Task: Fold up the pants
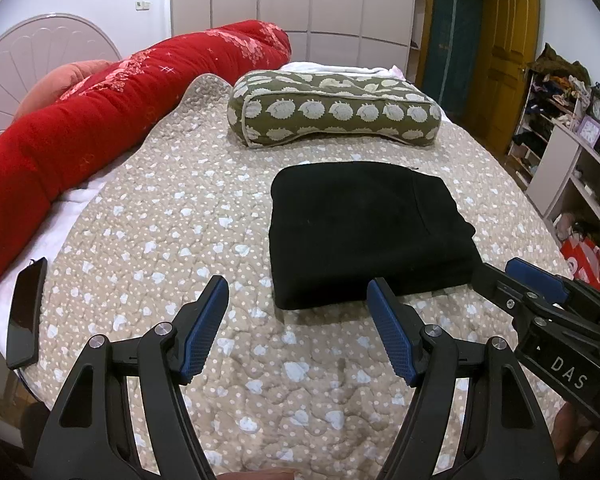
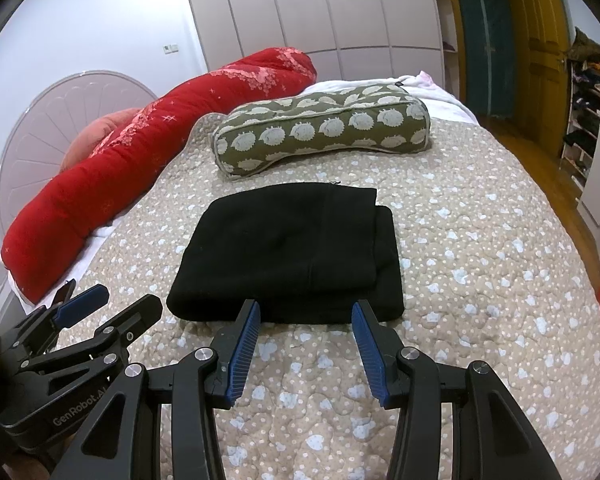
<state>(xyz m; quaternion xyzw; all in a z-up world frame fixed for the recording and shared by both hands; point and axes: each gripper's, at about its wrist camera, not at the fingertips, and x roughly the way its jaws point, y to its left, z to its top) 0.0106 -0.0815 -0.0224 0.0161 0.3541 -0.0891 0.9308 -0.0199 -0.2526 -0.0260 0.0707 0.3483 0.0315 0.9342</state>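
Observation:
The black pants point(image 1: 364, 232) lie folded into a compact rectangle on the beige quilted bedspread point(image 1: 180, 220); they also show in the right wrist view point(image 2: 292, 252). My left gripper point(image 1: 298, 292) is open and empty, hovering just short of the pants' near edge, to their left. My right gripper point(image 2: 306, 308) is open and empty, its fingertips at the pants' near edge. The right gripper also shows at the right of the left wrist view point(image 1: 512, 276), and the left gripper at the left of the right wrist view point(image 2: 116, 300).
A green patterned pillow point(image 1: 332, 108) lies behind the pants. A long red bolster point(image 1: 100, 120) runs along the left side by the headboard point(image 1: 28, 64). A black phone point(image 1: 26, 312) lies at the bed's left edge. Shelves point(image 1: 560, 148) and a door stand at the right.

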